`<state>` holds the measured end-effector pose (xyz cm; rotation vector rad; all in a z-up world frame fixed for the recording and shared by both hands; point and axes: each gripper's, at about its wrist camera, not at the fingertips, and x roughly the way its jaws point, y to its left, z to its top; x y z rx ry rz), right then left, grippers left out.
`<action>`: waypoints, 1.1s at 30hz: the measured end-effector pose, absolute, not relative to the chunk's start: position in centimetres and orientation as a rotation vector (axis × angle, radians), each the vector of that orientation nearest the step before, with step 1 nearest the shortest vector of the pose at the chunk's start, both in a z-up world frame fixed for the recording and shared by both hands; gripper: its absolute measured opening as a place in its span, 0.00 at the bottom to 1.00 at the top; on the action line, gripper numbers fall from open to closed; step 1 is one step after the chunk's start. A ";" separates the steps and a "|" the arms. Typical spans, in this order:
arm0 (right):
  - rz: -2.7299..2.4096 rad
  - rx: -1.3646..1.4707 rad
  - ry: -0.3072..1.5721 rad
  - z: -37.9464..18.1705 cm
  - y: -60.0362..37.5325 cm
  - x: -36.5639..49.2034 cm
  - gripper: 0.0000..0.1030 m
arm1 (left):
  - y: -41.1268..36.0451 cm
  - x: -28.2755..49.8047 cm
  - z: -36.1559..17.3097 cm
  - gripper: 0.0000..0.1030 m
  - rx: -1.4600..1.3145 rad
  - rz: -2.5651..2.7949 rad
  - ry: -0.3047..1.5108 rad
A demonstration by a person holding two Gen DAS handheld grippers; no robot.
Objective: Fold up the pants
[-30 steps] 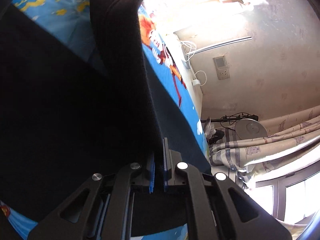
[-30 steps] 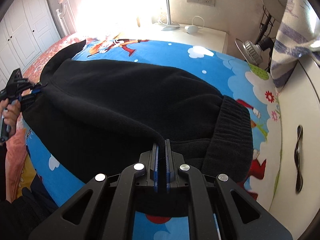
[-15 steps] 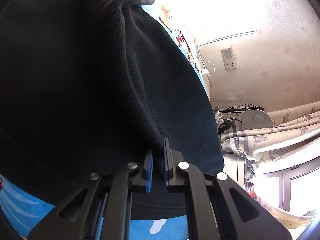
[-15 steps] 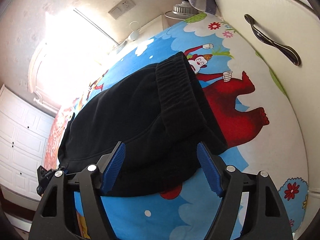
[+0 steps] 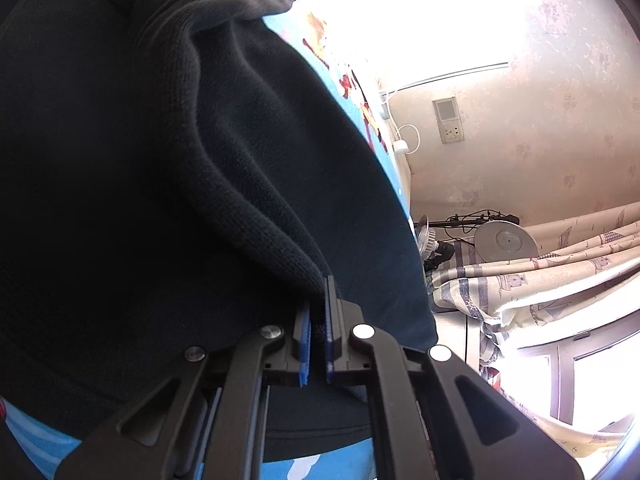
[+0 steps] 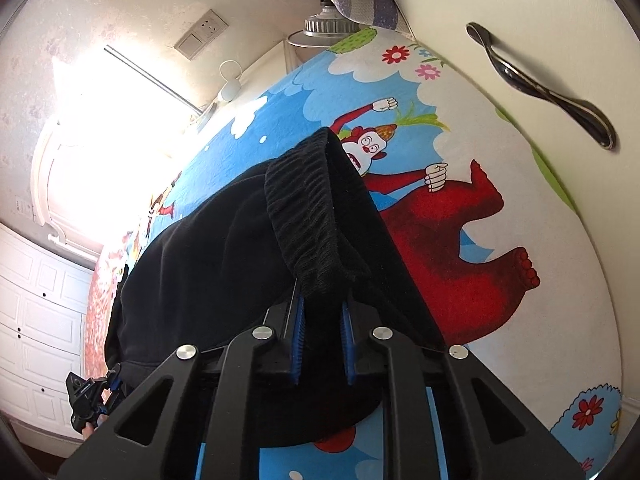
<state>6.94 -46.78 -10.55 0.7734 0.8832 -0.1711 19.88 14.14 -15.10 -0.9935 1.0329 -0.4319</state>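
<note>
The black fleece pants (image 6: 224, 264) lie spread on the bed, on its bright cartoon-print blanket (image 6: 500, 184), and the right gripper (image 6: 322, 336) is at the ribbed waistband (image 6: 308, 216) end, near the bed edge beside the white cabinet with the curved metal handle (image 6: 540, 84). The jaws are closing, and bunched waistband sits right between the blue pads. The waistband runs straight away from these jaws, up the frame; the pants' long axis stretches off to the left, toward the far end of the bed.

Down there, the left gripper (image 6: 90, 396) shows small at the other end. In its own view the left gripper (image 5: 316, 344) has its jaws nearly together, pinching a raised fold of the same black fabric.

So, by my reading, each hand owns one end, right nearer the waistband, left nearer the legs.

Count: one pair of pants, one waistband, two grippers, one cabinet handle.
</note>
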 end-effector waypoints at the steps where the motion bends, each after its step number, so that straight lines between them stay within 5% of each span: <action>1: -0.164 0.775 0.868 -9.7 -46.6 6.4 0.13 | 14.4 19.2 -14.1 0.04 -0.988 -0.436 1.018; 6: -0.143 0.768 0.843 -7.6 -45.4 3.2 0.12 | 16.5 14.7 -10.6 0.04 -0.925 -0.423 0.965; 13: -0.197 0.721 0.918 -11.3 -44.9 2.7 0.11 | 16.8 12.9 -16.6 0.04 -0.900 -0.350 1.102; 19: -0.227 0.624 0.894 -9.3 -44.0 2.4 0.11 | 16.4 12.3 -13.4 0.04 -0.872 -0.383 1.032; 24: -0.267 0.607 0.909 -11.4 -44.7 3.0 0.11 | 15.8 12.2 -16.3 0.04 -0.867 -0.351 1.110; 26: -0.286 0.551 0.922 -11.2 -44.0 3.3 0.11 | 15.8 12.1 -16.4 0.09 -0.856 -0.359 1.119; 33: -0.327 0.483 0.938 -11.7 -43.3 3.8 0.14 | 17.1 14.3 -7.1 0.55 -0.383 -0.137 0.922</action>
